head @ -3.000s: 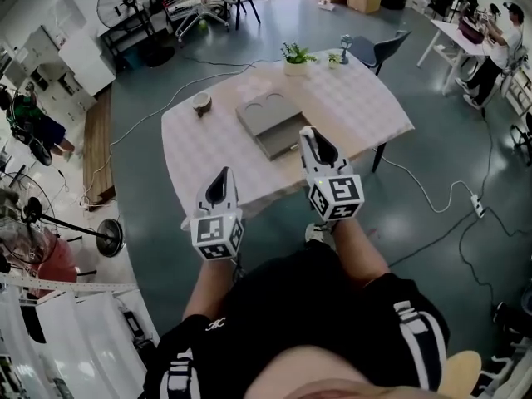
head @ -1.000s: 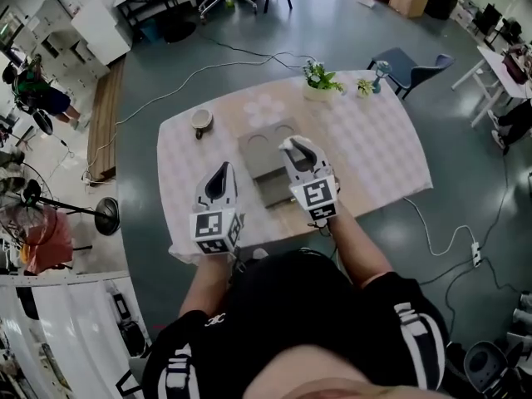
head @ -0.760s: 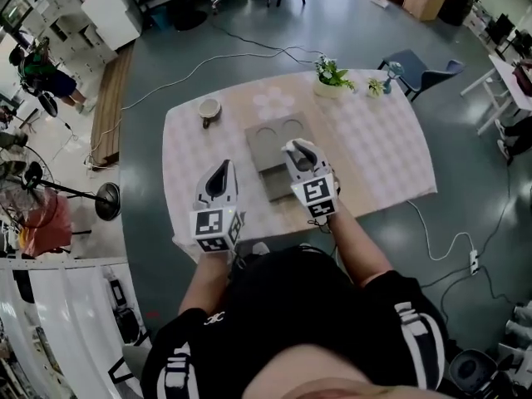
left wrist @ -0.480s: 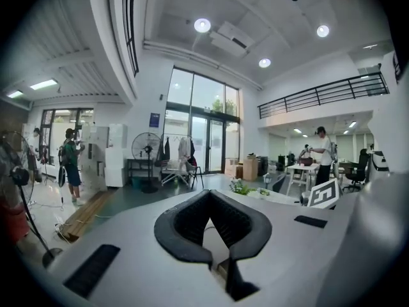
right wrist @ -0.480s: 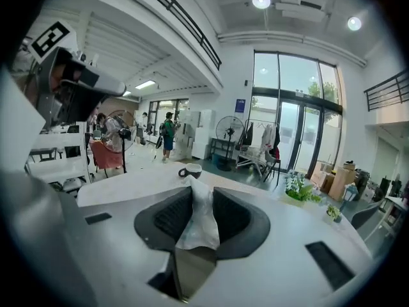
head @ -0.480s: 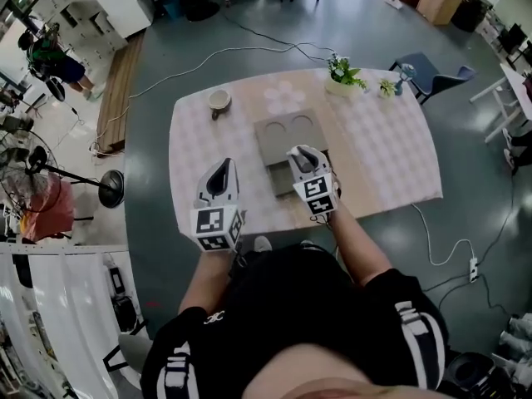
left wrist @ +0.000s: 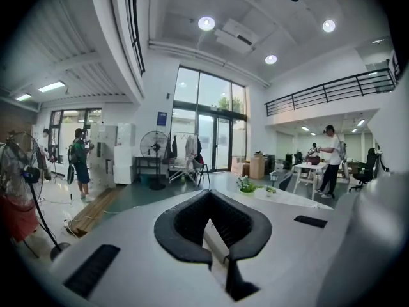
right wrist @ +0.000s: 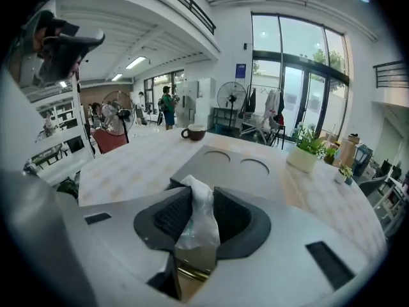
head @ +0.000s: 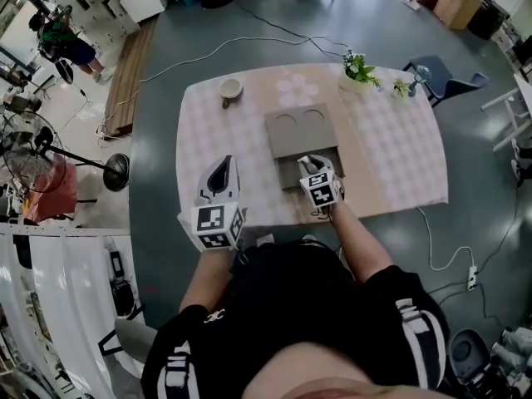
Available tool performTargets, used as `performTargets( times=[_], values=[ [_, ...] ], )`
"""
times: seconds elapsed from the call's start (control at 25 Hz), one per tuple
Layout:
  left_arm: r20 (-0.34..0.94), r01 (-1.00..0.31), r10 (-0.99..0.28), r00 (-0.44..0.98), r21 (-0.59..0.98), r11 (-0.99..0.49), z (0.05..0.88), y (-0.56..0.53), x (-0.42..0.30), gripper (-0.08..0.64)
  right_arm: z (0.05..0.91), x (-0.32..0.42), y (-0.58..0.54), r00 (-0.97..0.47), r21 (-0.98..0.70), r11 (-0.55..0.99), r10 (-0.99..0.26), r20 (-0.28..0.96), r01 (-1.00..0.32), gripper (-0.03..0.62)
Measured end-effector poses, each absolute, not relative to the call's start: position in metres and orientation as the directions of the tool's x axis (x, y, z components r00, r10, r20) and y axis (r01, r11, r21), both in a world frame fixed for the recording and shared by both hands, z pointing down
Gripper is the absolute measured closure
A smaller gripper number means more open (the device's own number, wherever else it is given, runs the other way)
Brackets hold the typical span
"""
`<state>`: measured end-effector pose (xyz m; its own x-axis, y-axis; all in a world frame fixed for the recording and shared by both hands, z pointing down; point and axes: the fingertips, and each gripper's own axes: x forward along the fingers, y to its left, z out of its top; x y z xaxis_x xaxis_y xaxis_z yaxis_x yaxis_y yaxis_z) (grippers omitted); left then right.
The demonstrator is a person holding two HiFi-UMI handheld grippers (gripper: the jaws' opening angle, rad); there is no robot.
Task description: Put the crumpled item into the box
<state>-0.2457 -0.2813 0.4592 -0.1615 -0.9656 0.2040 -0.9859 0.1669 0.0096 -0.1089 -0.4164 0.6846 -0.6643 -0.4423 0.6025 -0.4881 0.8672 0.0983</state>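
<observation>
A grey box lies open mid-table, its lid with two round dents on the far side and its tray toward me. My right gripper hangs low over the tray, tilted downward. It is shut on a crumpled clear-white plastic item that stands up between its jaws. My left gripper hovers left of the box over the checked cloth, apart from it. In the left gripper view its tips meet with nothing between them.
A cup stands at the table's far left. Two small potted plants sit at the far right, a chair behind them. The table's near edge is just ahead of my legs. A fan stand is on the floor to the left.
My right gripper has sunk toward the open box and tipped downward, still holding the crumpled item. The left gripper has drifted only a little.
</observation>
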Motion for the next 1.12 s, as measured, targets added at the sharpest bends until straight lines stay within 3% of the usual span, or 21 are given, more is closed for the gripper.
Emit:
performTargets(
  times=[0.4, 1.12],
  values=[
    [0.216, -0.976, -0.953, -0.211, 0.008, 0.218, 0.464, -0.264, -0.257, 0.563, 0.742, -0.104, -0.406, -0.577, 0.108, 0.891, -0.374, 0.726, -0.441, 0.485],
    [0.220, -0.972, -0.948, -0.232, -0.005, 0.236, 0.464, -0.254, -0.267, 0.563, 0.759, -0.114, -0.414, -0.538, 0.105, 0.892, -0.355, 0.765, -0.439, 0.476]
  ],
)
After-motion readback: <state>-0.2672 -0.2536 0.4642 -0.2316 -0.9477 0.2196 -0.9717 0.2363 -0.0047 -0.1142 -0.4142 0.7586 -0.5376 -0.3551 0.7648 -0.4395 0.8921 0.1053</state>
